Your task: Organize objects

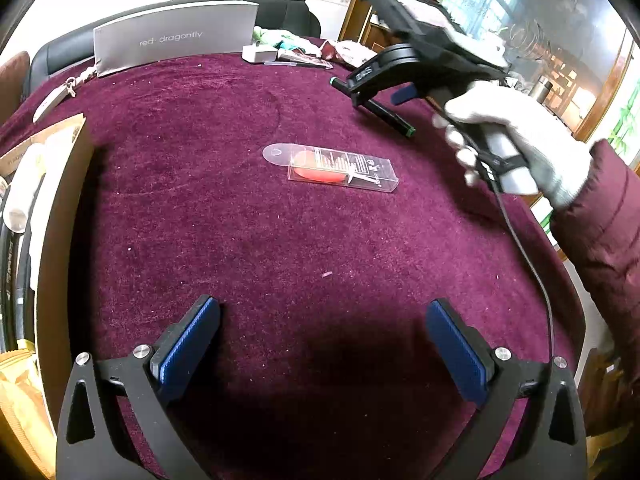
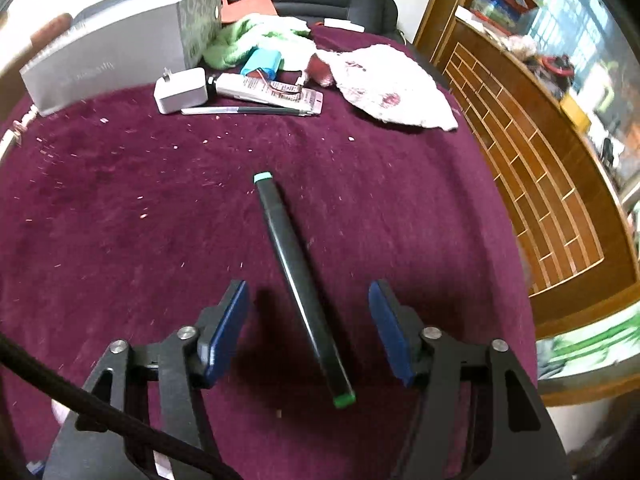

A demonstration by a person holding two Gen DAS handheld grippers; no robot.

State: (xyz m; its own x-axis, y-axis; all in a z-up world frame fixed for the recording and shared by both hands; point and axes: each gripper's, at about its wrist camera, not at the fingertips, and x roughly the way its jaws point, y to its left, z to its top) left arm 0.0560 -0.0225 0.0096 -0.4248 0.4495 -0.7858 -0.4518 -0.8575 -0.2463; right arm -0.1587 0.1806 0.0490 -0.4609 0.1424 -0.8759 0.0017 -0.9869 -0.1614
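Nearest us, our left gripper (image 1: 324, 344) hangs spread and empty over the bench (image 1: 240, 240). Our right gripper (image 2: 308, 328) is released too, its pads clear of the black marker (image 2: 298, 276) lying on the cloth between them. Beyond the marker's far cap lie a white charger (image 2: 180, 90), a tube (image 2: 264, 90) and a pen (image 2: 244, 110). To pick the marker up well, we should centre it between the pads, turn the wrist square across its barrel, come down and then clench.

The left gripper (image 1: 322, 344) hangs tilted downward, jaws spread wide with nothing between them. At far right, a gloved hand (image 1: 516, 140) holds the right gripper (image 2: 308, 330), its jaws parted.
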